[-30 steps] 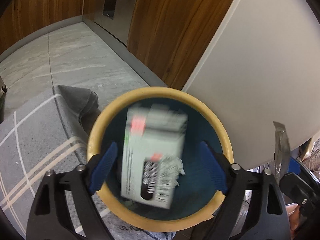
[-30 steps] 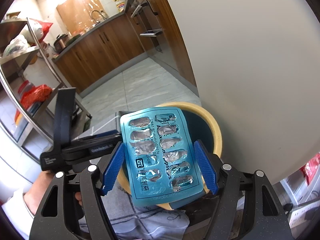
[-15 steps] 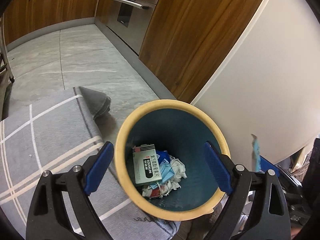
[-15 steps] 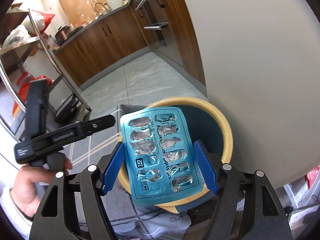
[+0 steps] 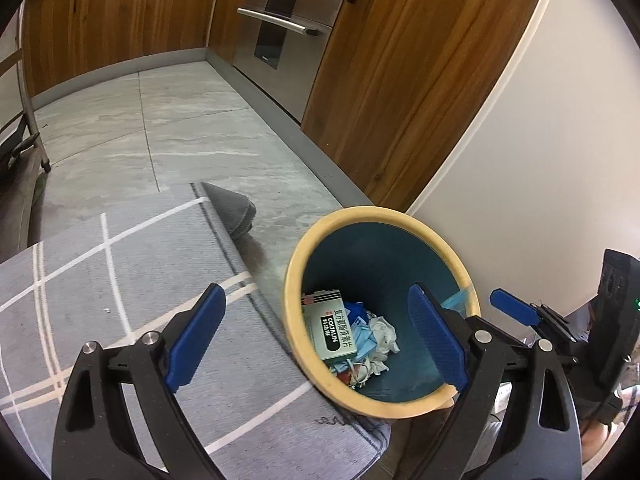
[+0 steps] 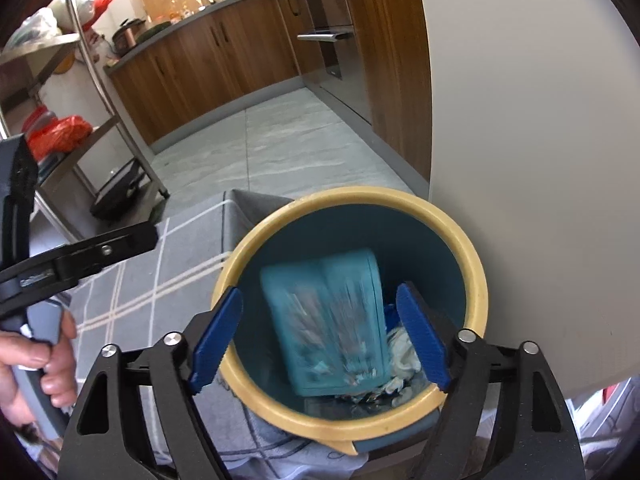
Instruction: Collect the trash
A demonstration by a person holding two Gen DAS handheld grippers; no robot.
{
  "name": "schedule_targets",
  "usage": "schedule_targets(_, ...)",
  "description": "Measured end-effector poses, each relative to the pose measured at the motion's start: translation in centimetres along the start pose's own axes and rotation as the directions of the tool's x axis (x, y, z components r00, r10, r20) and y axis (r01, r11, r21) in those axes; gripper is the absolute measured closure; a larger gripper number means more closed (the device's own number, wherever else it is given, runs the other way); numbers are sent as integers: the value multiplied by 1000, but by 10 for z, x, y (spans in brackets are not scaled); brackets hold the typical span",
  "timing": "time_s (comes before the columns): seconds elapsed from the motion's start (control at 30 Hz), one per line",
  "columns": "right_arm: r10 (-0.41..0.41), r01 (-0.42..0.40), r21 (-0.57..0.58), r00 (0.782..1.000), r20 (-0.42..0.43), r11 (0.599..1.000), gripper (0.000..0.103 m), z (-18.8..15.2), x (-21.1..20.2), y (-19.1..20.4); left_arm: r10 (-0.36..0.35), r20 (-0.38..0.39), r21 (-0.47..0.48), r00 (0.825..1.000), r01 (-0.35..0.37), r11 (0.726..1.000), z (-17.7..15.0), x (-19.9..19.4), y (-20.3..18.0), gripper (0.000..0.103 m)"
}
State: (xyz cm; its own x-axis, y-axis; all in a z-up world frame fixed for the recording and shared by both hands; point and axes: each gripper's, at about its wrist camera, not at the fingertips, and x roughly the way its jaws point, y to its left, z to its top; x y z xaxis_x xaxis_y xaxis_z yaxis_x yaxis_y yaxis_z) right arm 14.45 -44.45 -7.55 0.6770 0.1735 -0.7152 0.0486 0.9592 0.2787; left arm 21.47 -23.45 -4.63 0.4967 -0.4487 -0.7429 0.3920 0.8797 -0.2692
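1. Teal blister pack, clamped 0.5 s ago, now released, blurred, inside yellow-rimmed bin
2. Right gripper spread apart; left gripper likewise, drawn back over grey rug
3. Medicine box, tissues at bin bottom

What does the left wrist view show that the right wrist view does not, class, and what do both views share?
Only the left wrist view shows the medicine box lying at the bottom of the bin beside crumpled tissue, and the left hand-held gripper open and empty. Only the right wrist view shows the blister pack, blurred, inside the bin, apart from the fingers of the open right hand-held gripper, plus the metal rack and the person's hand. Both share the yellow-rimmed bin, the grey rug and the wooden cabinets.
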Motion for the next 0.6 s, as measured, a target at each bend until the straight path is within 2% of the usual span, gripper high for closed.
schedule_targets(0.07,5,-5,4,1000,0,1000,18,0,0,-1,1,0,0,1000,-1,1000,0,-3,2,11)
schedule_targets(0.23,2,-3,10,1000,14,1000,17,-2,-8,-2,6,5,15,1000,-6,1000,-3,-8,1,11)
schedule_targets(0.6,-26,25,17,997,69,1000,17,-18,-51,-9,49,70,99,996,-55,994,-17,-29,-30,6)
